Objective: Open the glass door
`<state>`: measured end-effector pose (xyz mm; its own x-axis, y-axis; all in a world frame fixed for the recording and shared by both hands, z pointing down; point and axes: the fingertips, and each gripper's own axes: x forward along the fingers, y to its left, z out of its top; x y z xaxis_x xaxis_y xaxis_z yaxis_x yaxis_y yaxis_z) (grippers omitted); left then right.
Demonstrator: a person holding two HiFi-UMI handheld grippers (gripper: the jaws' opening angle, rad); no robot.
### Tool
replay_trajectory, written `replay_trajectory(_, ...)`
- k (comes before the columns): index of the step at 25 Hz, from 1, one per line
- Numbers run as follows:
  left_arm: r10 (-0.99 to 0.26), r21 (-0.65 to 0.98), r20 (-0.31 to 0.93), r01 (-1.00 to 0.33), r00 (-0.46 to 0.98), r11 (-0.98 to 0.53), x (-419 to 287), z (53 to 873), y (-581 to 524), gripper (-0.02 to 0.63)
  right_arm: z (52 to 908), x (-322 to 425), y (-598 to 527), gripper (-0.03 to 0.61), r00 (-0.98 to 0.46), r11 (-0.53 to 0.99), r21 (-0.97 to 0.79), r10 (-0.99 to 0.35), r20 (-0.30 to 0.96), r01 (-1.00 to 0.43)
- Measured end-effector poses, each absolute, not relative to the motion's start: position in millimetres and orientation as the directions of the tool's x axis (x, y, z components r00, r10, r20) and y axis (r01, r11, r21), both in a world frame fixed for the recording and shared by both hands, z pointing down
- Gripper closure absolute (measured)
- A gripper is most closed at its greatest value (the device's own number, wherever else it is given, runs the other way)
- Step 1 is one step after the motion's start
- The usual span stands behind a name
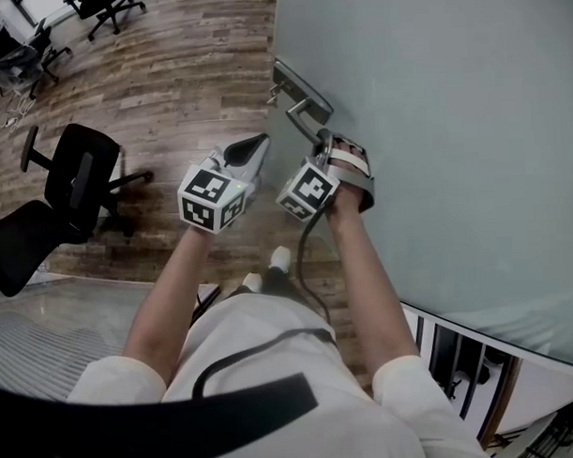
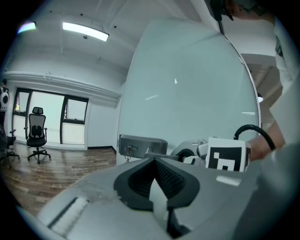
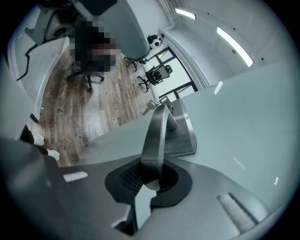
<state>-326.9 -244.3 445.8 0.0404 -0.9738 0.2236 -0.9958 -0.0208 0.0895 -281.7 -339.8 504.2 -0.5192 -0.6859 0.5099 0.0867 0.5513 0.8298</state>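
The frosted pale-green glass door [image 1: 452, 124] fills the right side of the head view, its free edge running down beside the brown wood-plank floor [image 1: 187, 58]. Near that edge sits a rectangular metal lock plate [image 3: 183, 133] with a small bunch of keys [image 1: 274, 90] hanging from it. A brushed-metal lever handle [image 3: 157, 131] reaches out from the plate. The right tongs [image 3: 150, 176] are clenched on the free end of this lever. In the right gripper view the flat metal bar passes straight down between the two dark ribbed pads [image 3: 129, 176], which press on it from either side. The right hand [image 1: 352, 179] is close against the glass, and a black cable [image 1: 301, 246] trails from its gripper down towards the person's body. The left tongs [image 2: 154, 165] are closed with nothing between them. They hang in the air just beside the right gripper, on the side away from the glass, pointing towards the lock plate without touching the handle or the door. A black office chair [image 1: 74, 179] stands on the floor well to the left of the door, and another is seen far off by the windows in the left gripper view.
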Motion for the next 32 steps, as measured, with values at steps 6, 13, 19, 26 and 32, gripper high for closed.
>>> replay_trajectory(6,-0.974,0.067,0.222,-0.997,0.041,-0.027,-328,433,-291,0.611,500,-277,-379,0.561,-0.484,0.546,0.836,-0.716,0.503,0.060)
replay_trajectory(13,-0.969,0.059,0.241,-0.998,0.044,-0.031,-307,423,-360,0.611,483,-257,-457,0.561,-0.450,0.556,0.831,-0.738,0.503,0.016)
replay_trajectory(19,-0.967,0.049,0.243,-0.996,0.078,-0.069,-317,433,-355,0.611,494,-264,-461,0.560,-0.416,0.545,0.838,-0.765,0.492,-0.012)
replay_trajectory(26,-0.958,0.060,0.247,-0.989,0.149,-0.138,-321,442,-409,0.611,498,-256,-511,0.560,-0.379,0.539,0.840,-0.790,0.482,-0.054)
replay_trajectory(32,-0.943,0.073,0.245,-0.975,0.224,-0.212,-326,445,-456,0.611,502,-250,-545,0.560,-0.335,0.544,0.835,-0.804,0.491,-0.082)
